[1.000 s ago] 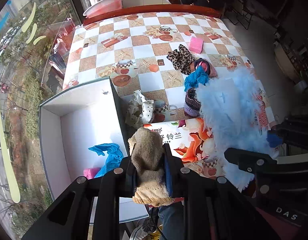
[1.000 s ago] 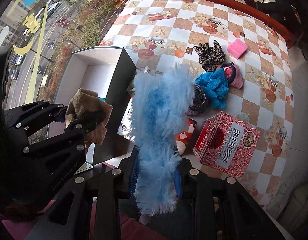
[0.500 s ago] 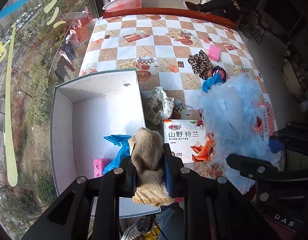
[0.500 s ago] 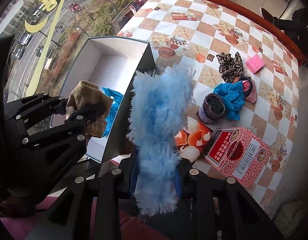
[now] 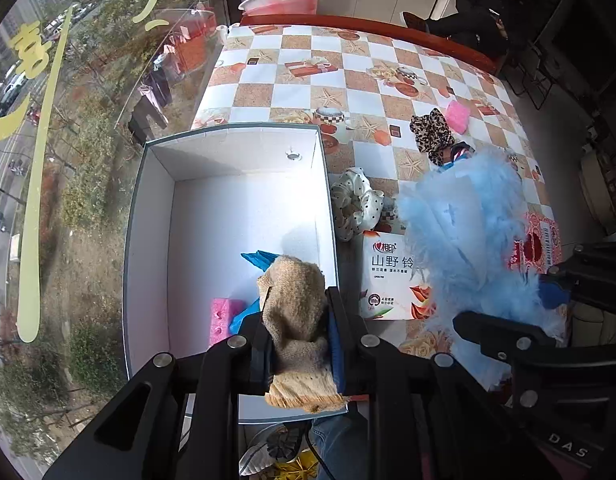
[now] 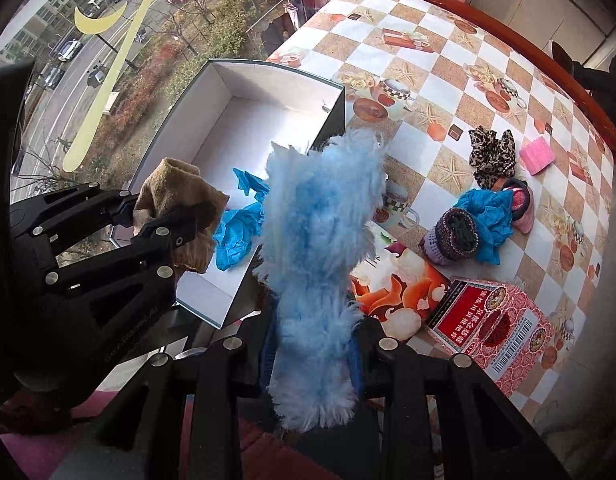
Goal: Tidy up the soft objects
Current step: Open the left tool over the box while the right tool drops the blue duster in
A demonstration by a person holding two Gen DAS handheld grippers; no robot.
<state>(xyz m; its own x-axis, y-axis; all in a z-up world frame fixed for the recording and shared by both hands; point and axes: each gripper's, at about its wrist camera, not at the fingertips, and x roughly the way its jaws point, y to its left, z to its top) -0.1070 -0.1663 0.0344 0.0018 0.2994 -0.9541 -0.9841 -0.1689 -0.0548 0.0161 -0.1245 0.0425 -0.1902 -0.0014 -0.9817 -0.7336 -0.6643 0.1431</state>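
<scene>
Both hands slid toward the white box [image 5: 227, 216] at middle left, left gripper [image 5: 299, 344] pinching the tan sock [image 5: 295, 300] and right gripper [image 6: 312, 356] squeezing the blue fluffy thing [image 6: 320, 232], ready to drop them in.

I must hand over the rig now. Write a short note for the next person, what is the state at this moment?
Left gripper: shut on the tan sock, above the white box.
Right gripper: shut on the fluffy blue cloth, beside the box.
Done: blue rag and pink sponge lie in the box.
Left: drop both held things in; then the spotted scrunchie, leopard scrunchie, and the rest on the table.
</scene>
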